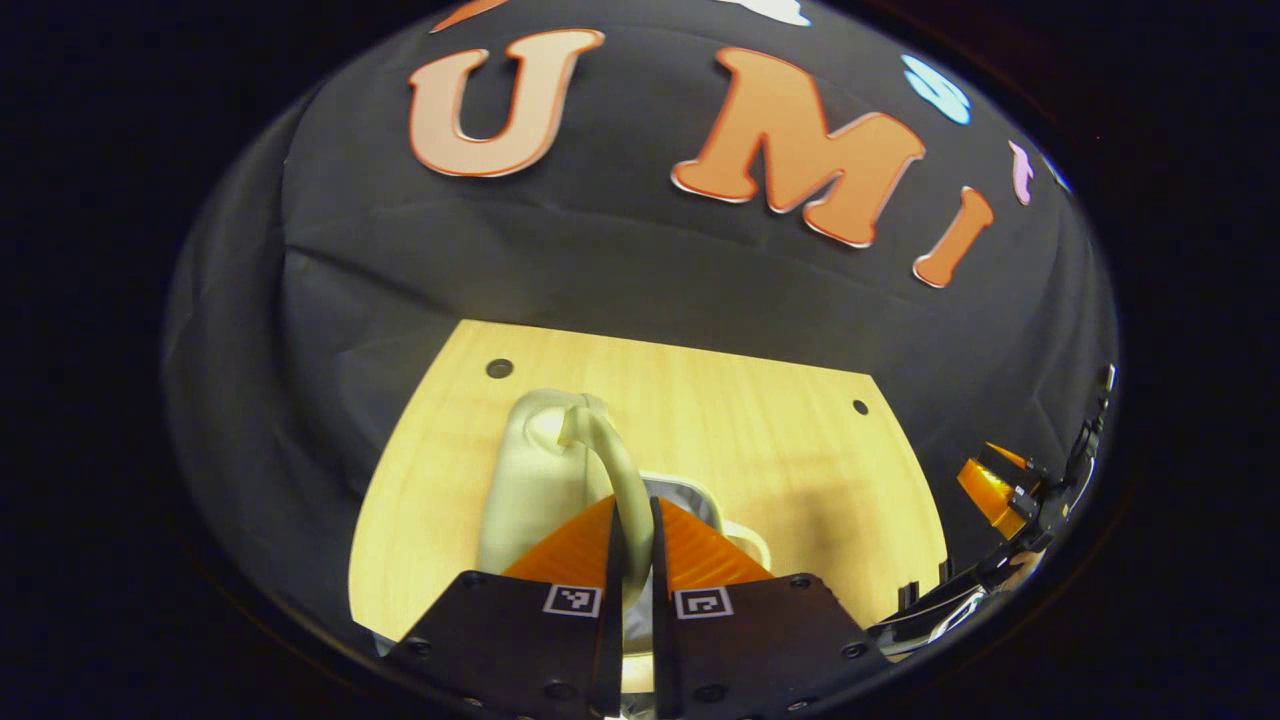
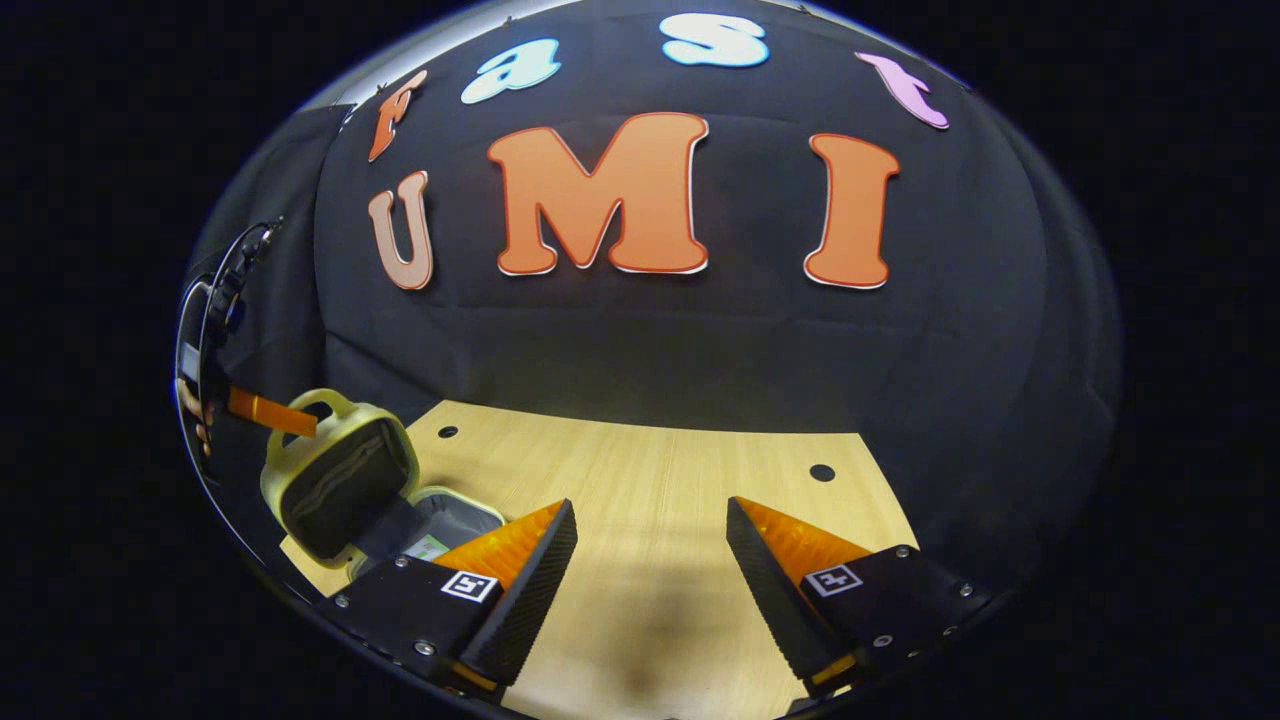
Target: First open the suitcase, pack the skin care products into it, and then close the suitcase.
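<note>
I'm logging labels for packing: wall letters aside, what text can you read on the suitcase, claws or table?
Suitcase: no text visible.
Pale item inside it: too small to read.
Tags on left claw and right claw: square code patterns, no words.
Table: none.

Light wood table [image 2: 650,500] w/ small dark holes: one far left [image 2: 447,432], one far right [image 2: 822,472]. Black cloth wall [image 2: 700,340] behind far edge.

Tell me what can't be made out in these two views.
- Suitcase contents: in the right gripper view, the raised lid and right gripper finger cover most of the tray.
- Suitcase base: in the left gripper view, hidden behind the left gripper shut on the lid's handle.
</note>
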Action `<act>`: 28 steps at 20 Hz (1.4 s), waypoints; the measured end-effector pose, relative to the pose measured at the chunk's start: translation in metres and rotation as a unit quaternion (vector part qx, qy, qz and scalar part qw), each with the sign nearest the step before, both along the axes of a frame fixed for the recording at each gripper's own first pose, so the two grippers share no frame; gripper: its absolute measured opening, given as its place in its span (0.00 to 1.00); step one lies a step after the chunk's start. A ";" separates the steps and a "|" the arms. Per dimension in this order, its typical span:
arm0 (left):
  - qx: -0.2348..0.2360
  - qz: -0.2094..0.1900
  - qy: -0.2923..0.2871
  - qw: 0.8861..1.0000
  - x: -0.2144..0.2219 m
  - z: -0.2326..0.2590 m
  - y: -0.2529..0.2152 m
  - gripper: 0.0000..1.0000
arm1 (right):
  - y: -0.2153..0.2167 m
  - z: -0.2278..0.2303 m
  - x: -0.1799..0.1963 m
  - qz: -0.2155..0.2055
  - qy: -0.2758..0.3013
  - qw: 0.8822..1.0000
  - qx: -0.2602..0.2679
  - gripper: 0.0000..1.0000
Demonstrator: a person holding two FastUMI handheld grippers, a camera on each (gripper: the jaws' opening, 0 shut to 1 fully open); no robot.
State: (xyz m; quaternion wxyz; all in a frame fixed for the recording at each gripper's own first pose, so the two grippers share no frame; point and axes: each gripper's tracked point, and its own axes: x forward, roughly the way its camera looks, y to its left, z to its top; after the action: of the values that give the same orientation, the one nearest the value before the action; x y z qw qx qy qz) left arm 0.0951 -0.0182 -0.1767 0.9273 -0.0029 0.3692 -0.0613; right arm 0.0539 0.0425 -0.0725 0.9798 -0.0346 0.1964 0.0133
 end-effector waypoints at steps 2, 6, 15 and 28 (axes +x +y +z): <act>0.011 -0.010 0.008 1.000 -0.002 -0.019 -0.031 0.13 | -0.022 0.001 -0.005 -0.007 -0.003 1.000 0.004 0.96; 0.037 -0.037 0.034 0.998 -0.001 -0.066 -0.085 0.13 | -0.062 -0.005 -0.022 -0.020 0.001 1.000 0.010 0.96; 0.094 -0.065 0.117 0.987 -0.015 -0.196 -0.146 0.13 | -0.101 -0.030 -0.036 -0.033 0.037 0.999 0.006 0.96; 0.115 -0.061 0.113 0.985 0.004 -0.194 -0.174 0.20 | -0.091 -0.046 -0.053 -0.027 0.064 0.998 0.010 0.96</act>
State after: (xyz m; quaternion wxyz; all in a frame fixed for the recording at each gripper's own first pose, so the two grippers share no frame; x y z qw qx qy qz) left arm 0.0987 -0.1920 -0.3708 0.8681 0.1190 0.4760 -0.0747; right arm 0.0004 -0.0484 -0.1189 0.9655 -0.0183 0.2598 -0.0090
